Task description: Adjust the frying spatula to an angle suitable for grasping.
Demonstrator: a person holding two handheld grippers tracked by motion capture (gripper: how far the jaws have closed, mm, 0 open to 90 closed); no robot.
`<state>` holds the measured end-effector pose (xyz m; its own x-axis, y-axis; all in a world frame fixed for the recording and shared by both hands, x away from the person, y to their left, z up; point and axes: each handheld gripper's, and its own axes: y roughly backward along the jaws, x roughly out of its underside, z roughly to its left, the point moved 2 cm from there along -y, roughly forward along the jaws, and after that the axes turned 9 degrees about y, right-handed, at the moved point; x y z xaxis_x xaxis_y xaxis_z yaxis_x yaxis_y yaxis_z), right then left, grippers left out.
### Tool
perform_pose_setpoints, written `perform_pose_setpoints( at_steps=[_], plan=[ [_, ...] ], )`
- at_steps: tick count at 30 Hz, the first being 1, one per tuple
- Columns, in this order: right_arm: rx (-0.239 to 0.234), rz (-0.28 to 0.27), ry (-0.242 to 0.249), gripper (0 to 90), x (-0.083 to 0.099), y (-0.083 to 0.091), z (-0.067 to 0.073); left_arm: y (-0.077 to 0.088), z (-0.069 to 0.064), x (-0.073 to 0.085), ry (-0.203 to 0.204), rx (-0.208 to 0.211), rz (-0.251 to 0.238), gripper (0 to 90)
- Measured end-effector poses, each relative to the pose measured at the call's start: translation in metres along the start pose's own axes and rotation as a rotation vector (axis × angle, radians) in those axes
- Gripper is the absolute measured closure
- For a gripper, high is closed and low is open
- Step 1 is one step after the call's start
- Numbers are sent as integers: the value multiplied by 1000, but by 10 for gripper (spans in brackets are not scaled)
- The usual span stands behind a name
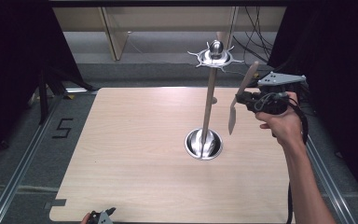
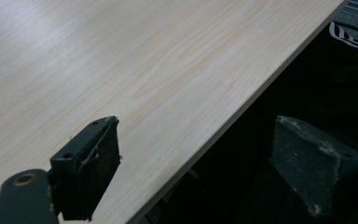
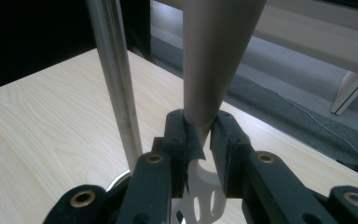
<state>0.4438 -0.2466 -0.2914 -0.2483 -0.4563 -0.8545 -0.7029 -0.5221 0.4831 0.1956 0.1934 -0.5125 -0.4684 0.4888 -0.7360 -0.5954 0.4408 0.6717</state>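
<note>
A pale wooden bench [image 1: 135, 154] carries a tall metal stand [image 1: 209, 100] rising from a round shiny base. Just right of its pole, the right claw [image 1: 245, 99] is clamped on a beige slotted spatula [image 1: 240, 95], held tilted above the bench. At the bench's near edge, the left claw [image 2: 196, 158] rests with jaws wide apart, holding nothing.

Right gripper [image 1: 242, 99]: black body, grey three-cornered plate on top, black cable trailing along bare forearm, no sleeve. Fingers [image 3: 177, 140]: black blocks with small screws, brass-coloured pivot pins on black links. Left gripper [image 2: 196, 168]: black fingers, pads scuffed, dusty white.
</note>
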Motion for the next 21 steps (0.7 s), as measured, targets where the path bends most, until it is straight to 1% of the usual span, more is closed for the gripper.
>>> perform_pose_setpoints(
  at_steps=[1, 2, 4, 5, 6, 7, 8, 10, 11, 12, 13, 14, 16, 17, 18, 19, 20, 21],
  plan=[
    [-2, -3, 6, 774, -1, -1, 0, -1, -1, 0, 11, 2, -11, 148],
    [-6, 1, -1, 774, -2, -2, 1, 0, -2, 1, 36, -1, -5, 148],
    [12, -14, 7, 774, -4, -4, 0, 0, -1, 0, 27, -4, -7, 148],
    [-2, 3, 3, 774, -5, -4, 0, 0, -1, 0, 29, -3, -8, 148],
    [-7, 1, 16, 774, -6, -5, 0, 0, -2, 0, 33, 2, -13, 148],
    [-6, 4, 5, 774, -8, -5, 1, 1, -1, 0, 26, 1, -5, 148],
    [-8, 12, 5, 774, -9, -5, 2, 1, -1, 0, 24, 0, -2, 148],
    [-4, 8, 14, 774, -11, -7, 3, 1, -1, 0, 27, -1, -1, 148],
    [3, 1, 12, 774, -12, -8, 4, 0, -2, 0, 43, 14, -17, 148],
    [3, 2, 22, 774, -14, -9, 4, 0, -3, 0, 48, 13, -15, 148],
    [2, 13, 23, 774, -14, -8, 5, 0, -3, 0, 47, 14, -17, 148],
    [4, 10, 26, 774, -15, -9, 6, 0, -2, 0, 41, 12, -17, 148],
    [-4, 23, 23, 774, -17, -9, 7, 1, -2, 0, 43, 15, -16, 148],
    [-4, 19, 28, 774, -17, -10, 7, 1, -2, 0, 29, 14, -8, 148],
    [-9, 33, 45, 774, -17, -10, 6, 1, -1, 0, 27, 15, -8, 148],
    [1, 31, 31, 774, -17, -10, 8, 1, -1, 0, 19, 14, -6, 148],
    [-10, 43, 57, 774, -18, -9, 6, 1, -2, 0, 30, 13, -13, 148],
    [-12, 45, 47, 774, -18, -10, 8, 1, -2, 0, 33, 13, -14, 148]
  ],
)
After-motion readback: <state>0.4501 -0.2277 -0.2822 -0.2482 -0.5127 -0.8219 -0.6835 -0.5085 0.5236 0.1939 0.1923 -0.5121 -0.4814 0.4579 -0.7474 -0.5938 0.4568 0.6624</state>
